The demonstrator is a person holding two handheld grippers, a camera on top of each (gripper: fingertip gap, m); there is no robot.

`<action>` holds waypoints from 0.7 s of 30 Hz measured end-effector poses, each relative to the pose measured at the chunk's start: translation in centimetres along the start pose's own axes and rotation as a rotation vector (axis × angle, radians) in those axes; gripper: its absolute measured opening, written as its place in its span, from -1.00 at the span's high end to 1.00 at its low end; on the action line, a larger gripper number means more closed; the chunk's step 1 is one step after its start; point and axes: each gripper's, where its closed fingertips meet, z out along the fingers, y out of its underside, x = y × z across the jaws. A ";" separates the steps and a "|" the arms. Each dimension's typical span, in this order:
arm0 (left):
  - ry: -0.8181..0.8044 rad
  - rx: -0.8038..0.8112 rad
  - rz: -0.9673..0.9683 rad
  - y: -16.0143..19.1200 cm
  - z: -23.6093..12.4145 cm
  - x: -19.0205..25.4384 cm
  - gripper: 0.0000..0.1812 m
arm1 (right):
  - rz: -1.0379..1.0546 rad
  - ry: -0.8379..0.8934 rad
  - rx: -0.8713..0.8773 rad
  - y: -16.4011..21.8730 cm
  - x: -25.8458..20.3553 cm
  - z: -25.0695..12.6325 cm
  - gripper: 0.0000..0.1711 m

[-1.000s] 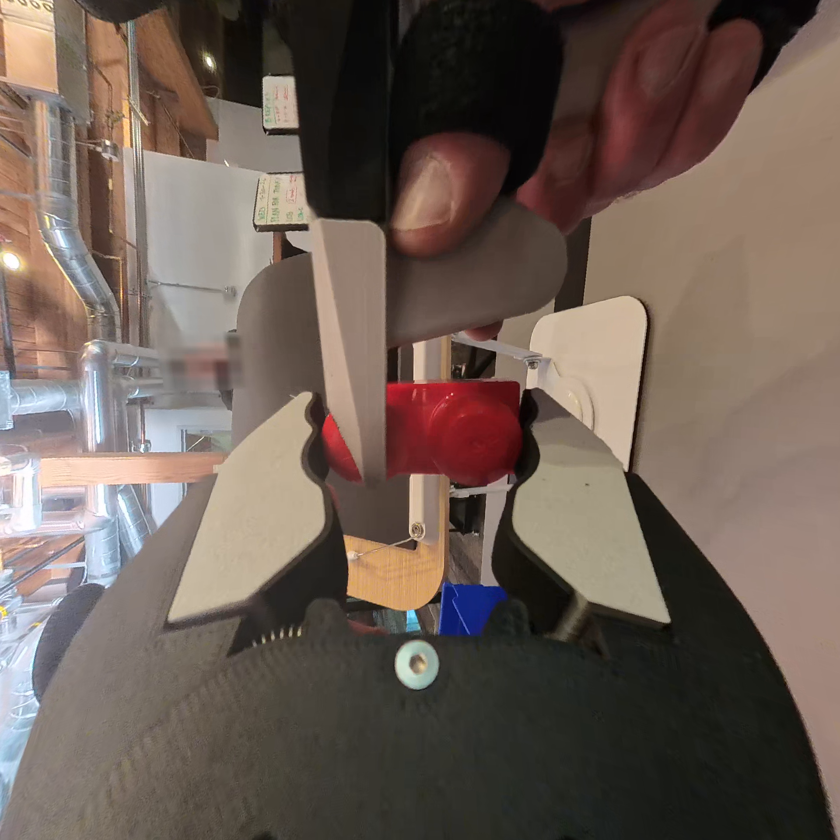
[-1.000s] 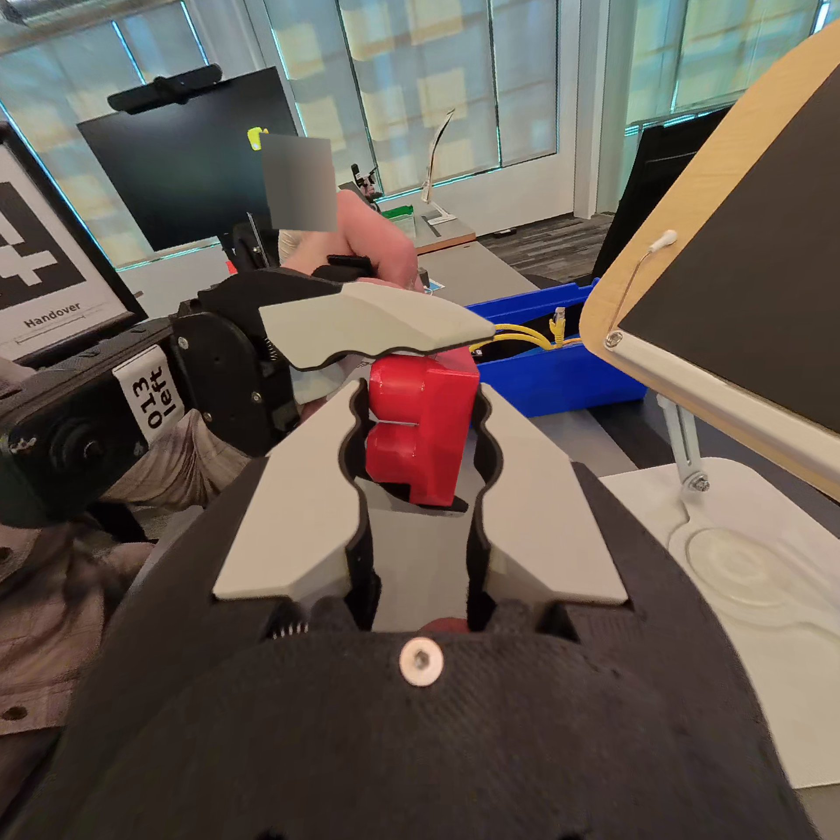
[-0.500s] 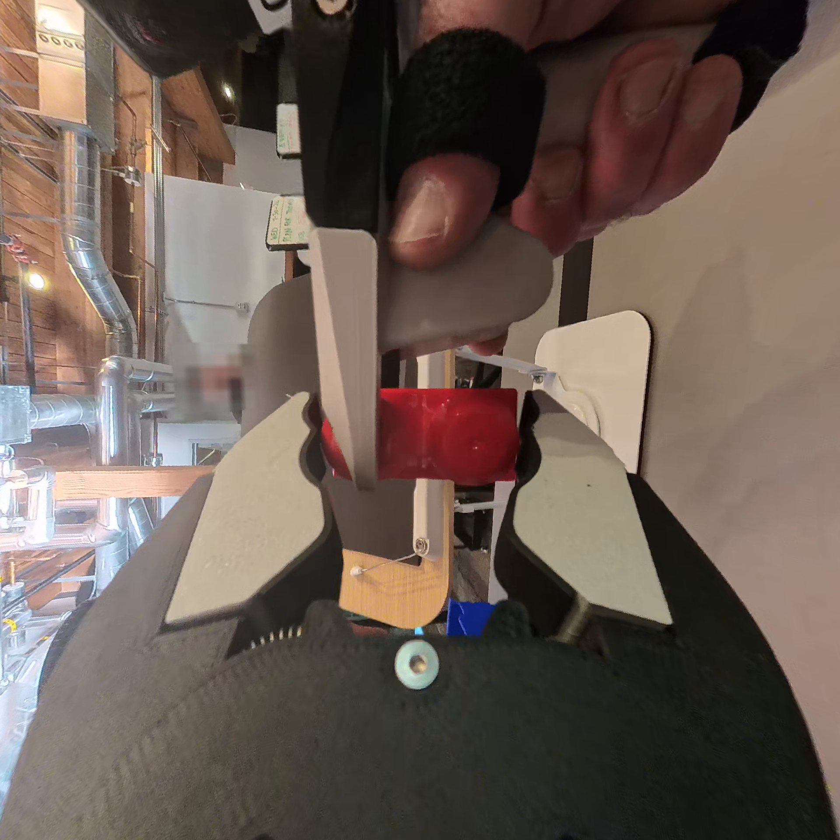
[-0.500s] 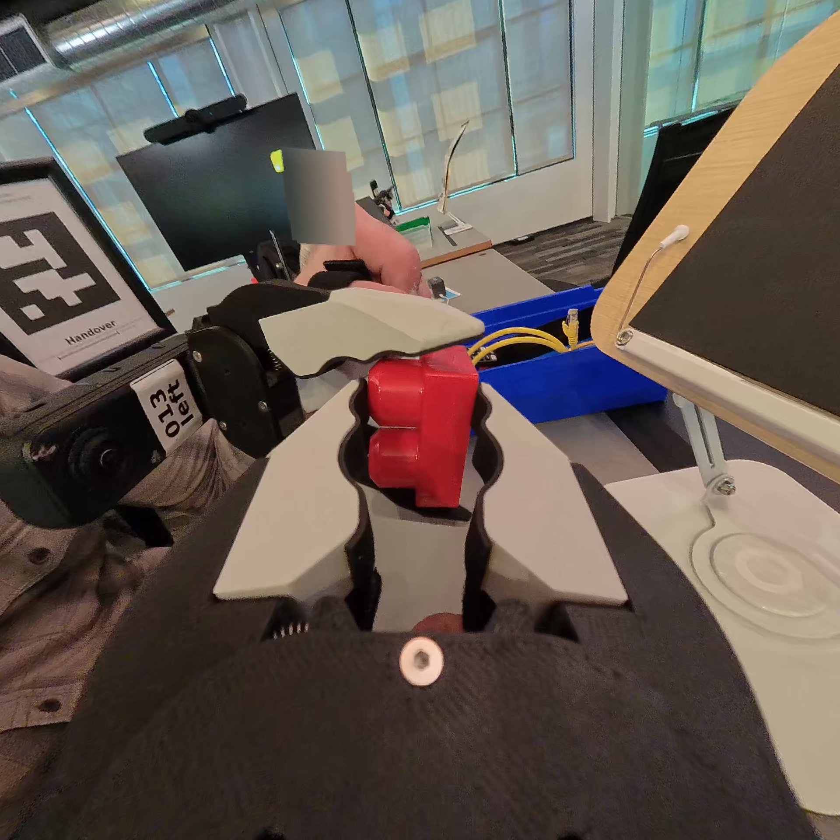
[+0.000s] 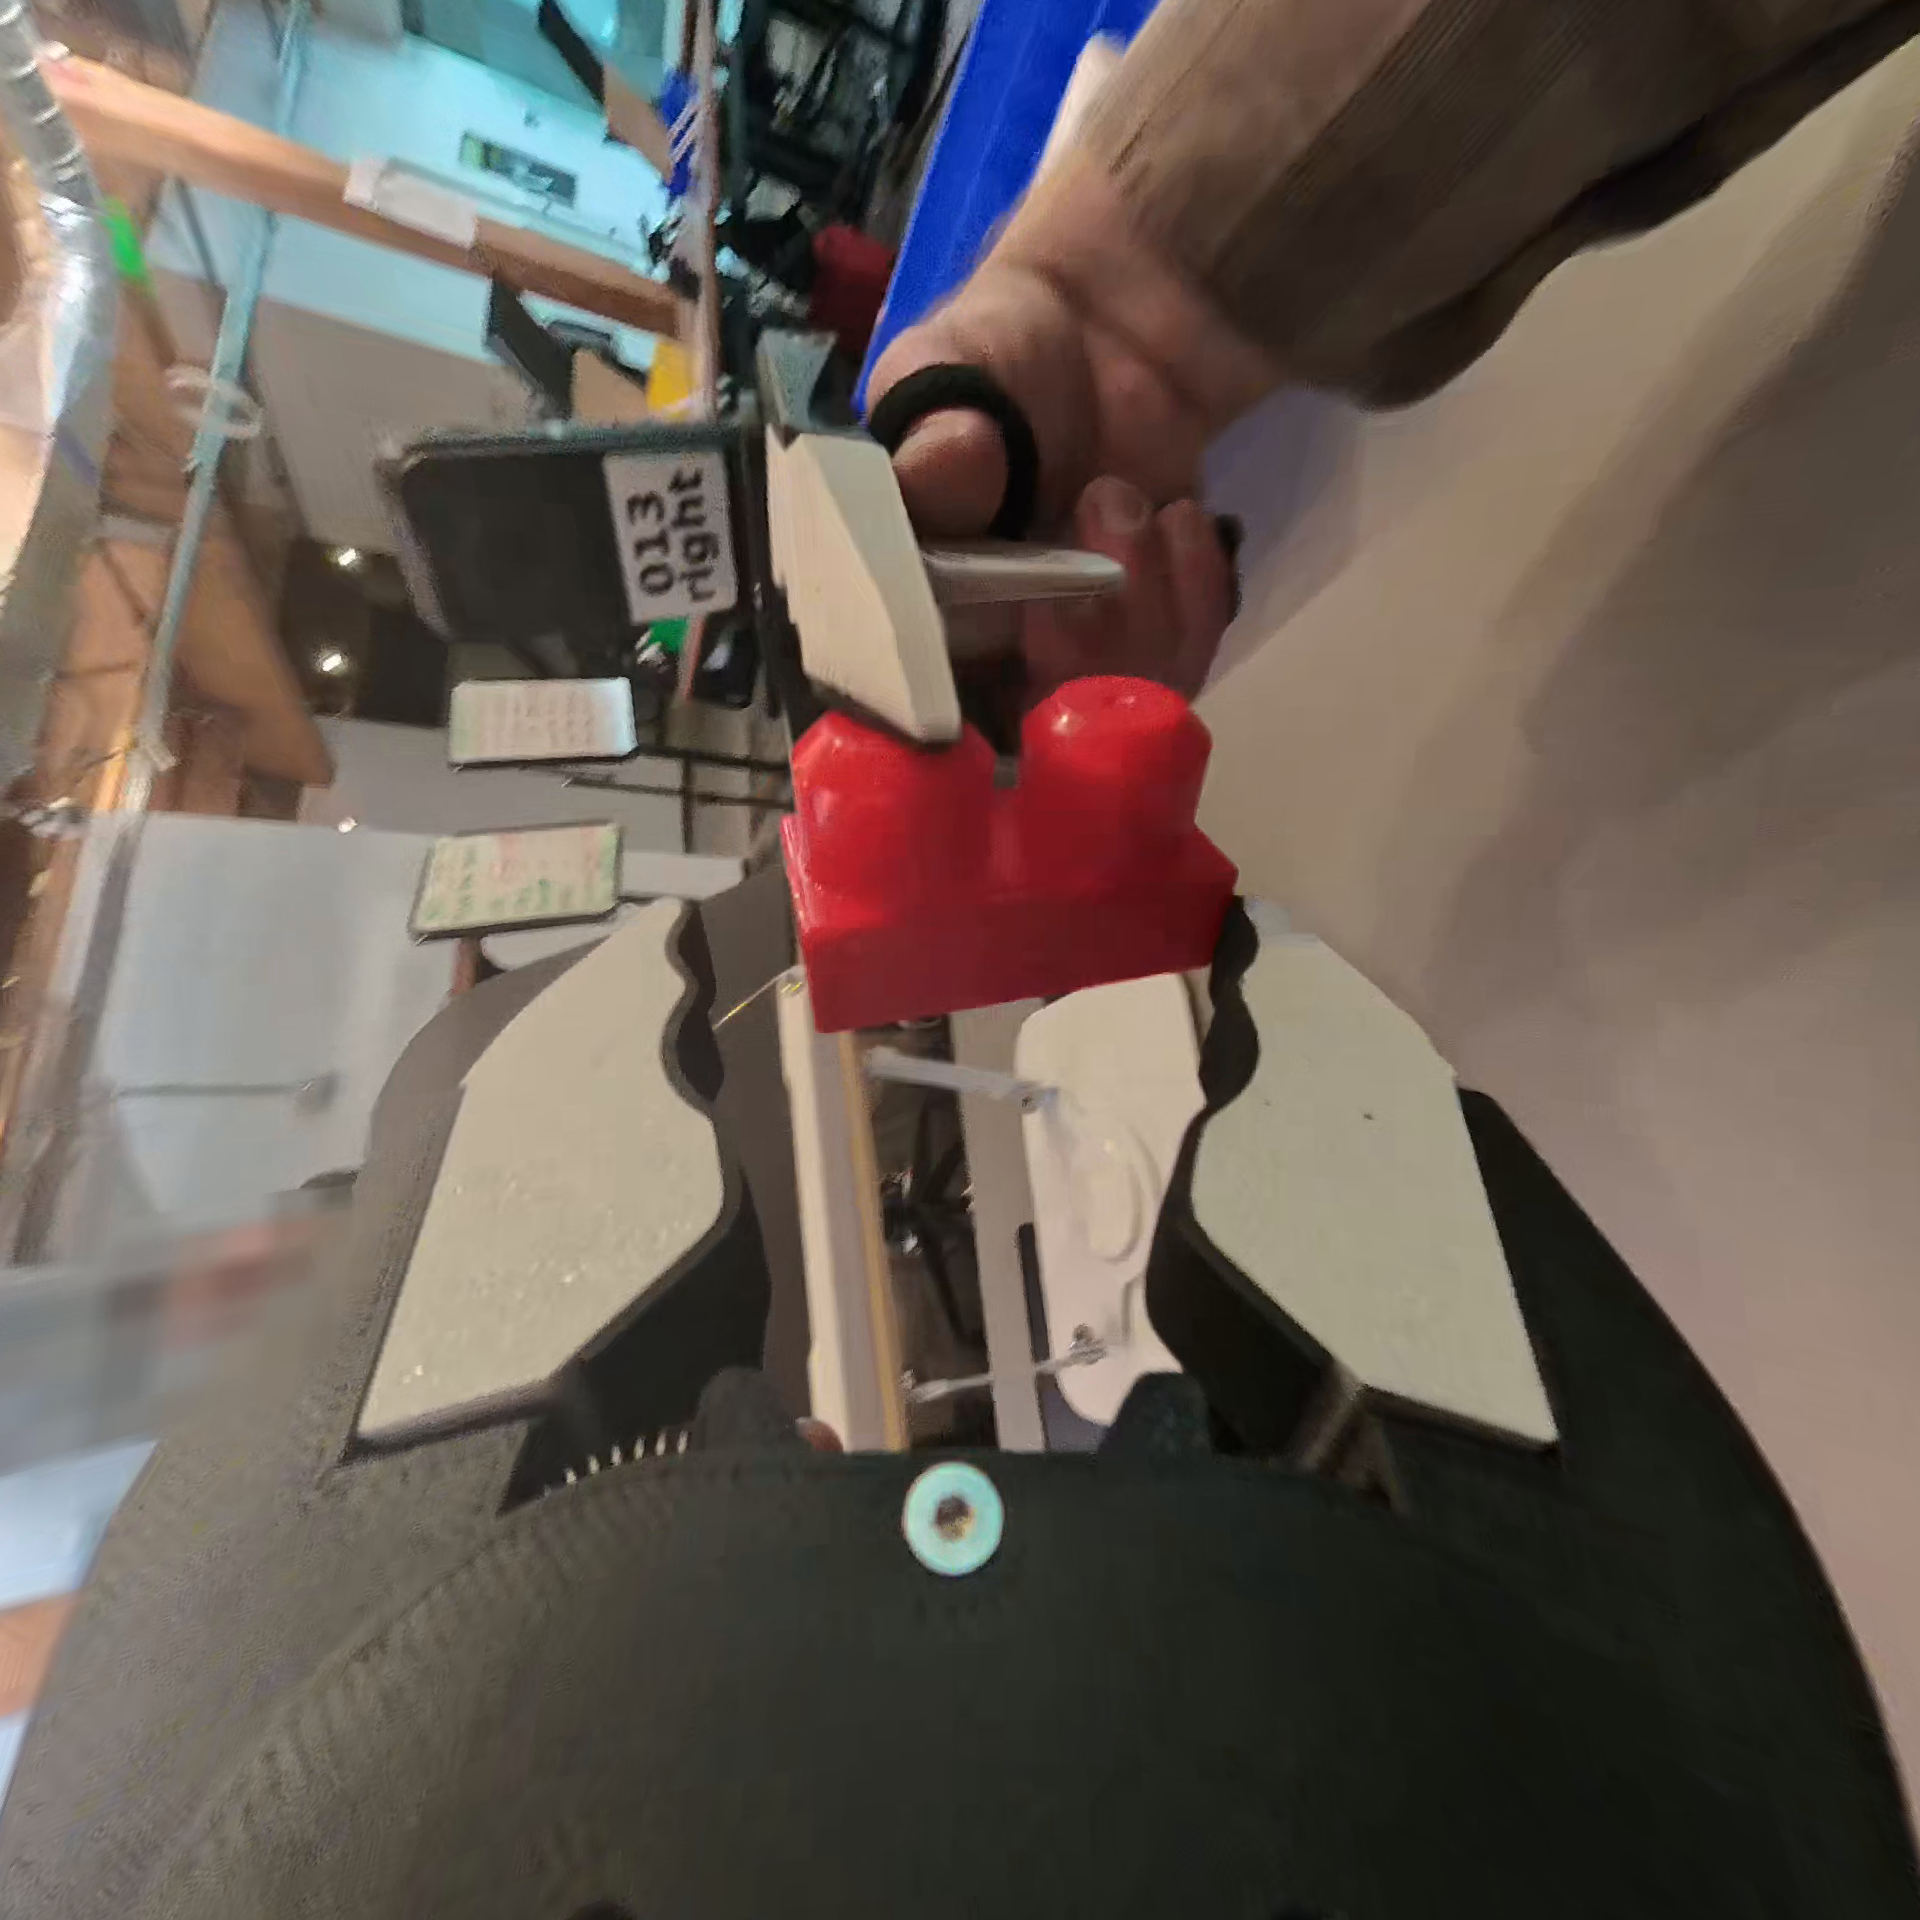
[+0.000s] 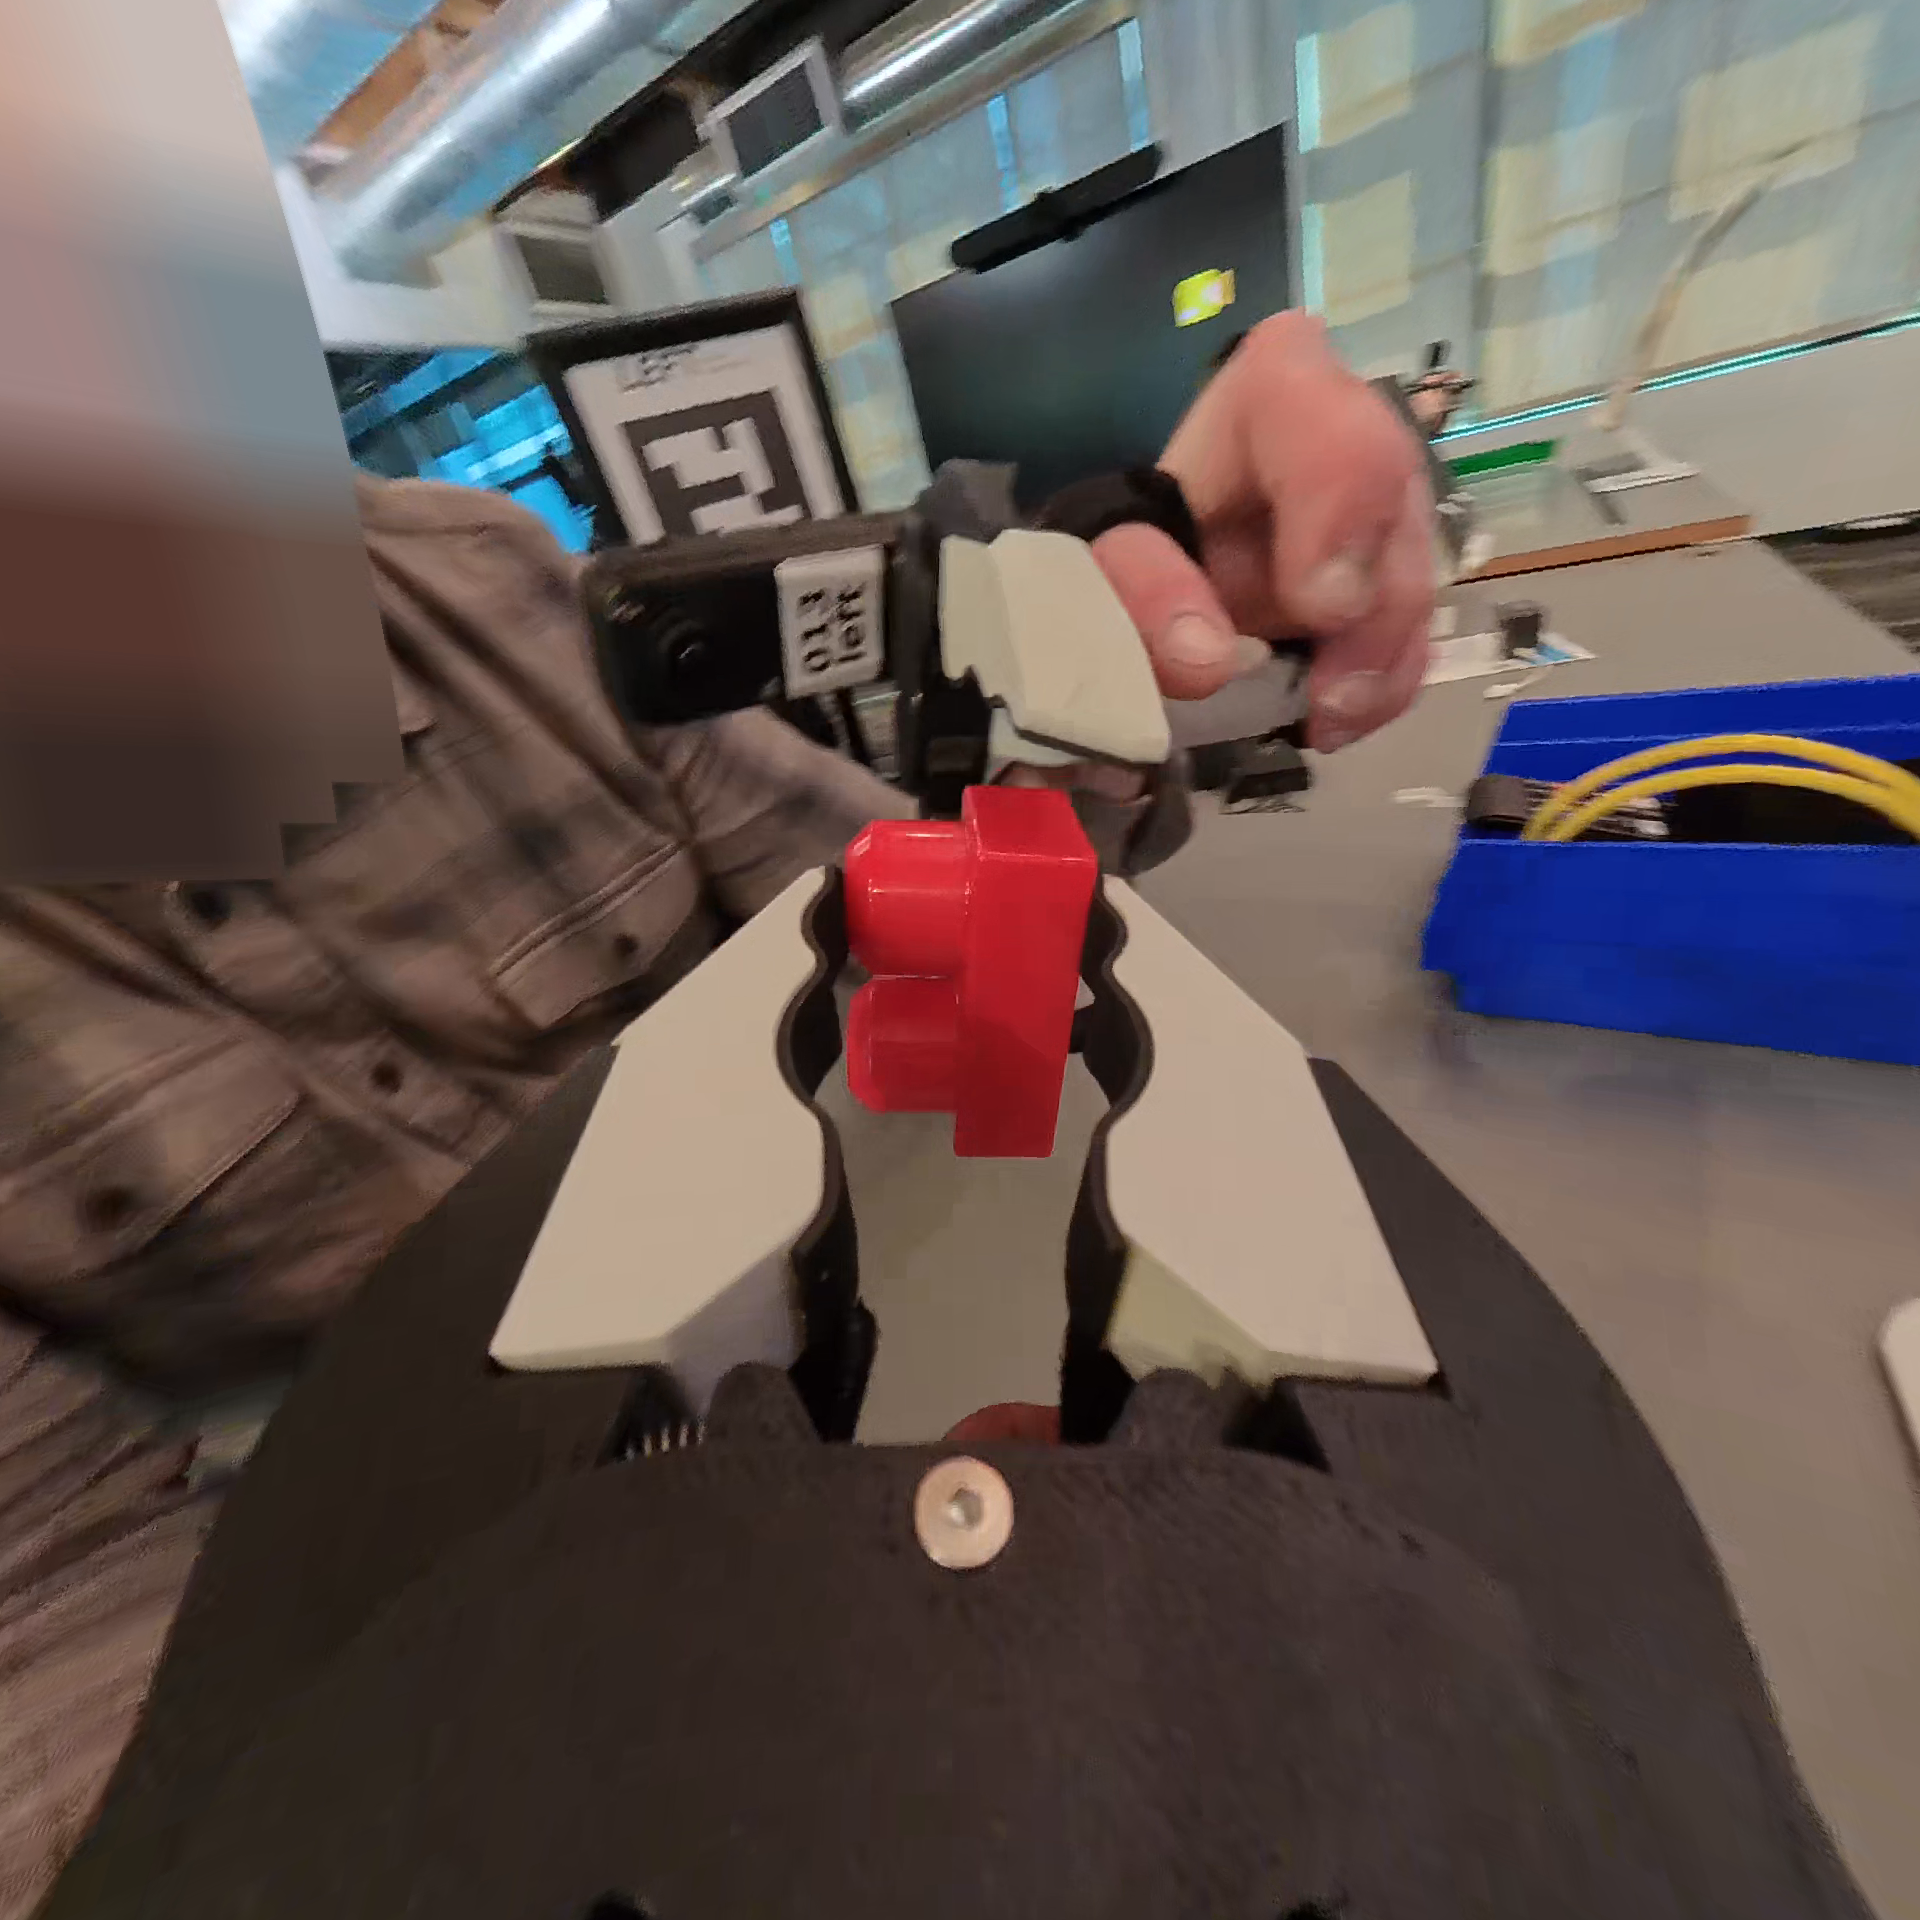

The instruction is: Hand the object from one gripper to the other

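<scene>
A: Your right gripper (image 6: 961, 977) clamps the red two-stud block (image 6: 966, 977) between its fingertips; long axis along the fingers, studs pointing left.

B: Your left gripper (image 5: 961, 966) stands spread wide, holding nothing.

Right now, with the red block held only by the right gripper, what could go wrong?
1. The right gripper pinches the red two-stud plastic block out near the tips of its jaws, one jaw on the rounded studs, so it could twist or slip out.
2. In the left wrist view the open left gripper has one fingertip right beside the block's end; a sideways move could knock it loose.
</scene>
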 end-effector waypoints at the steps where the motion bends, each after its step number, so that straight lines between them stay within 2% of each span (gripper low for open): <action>1: 0.037 0.031 -0.012 -0.7 -0.2 0.6 0.00 | -0.013 -0.057 -0.011 0.4 -1.0 0.2 0.50; 6: 0.184 0.165 -0.036 -4.1 -1.0 3.1 0.05 | -0.038 -0.301 -0.031 1.8 -4.5 1.0 0.50; 12: 0.365 0.265 -0.121 -6.3 -2.8 5.2 0.18 | -0.014 -0.388 -0.112 3.7 -5.3 2.2 0.50; 21: 0.520 0.112 -0.134 -4.7 -2.8 7.9 0.33 | 0.022 -0.373 -0.225 5.6 -4.9 3.5 0.50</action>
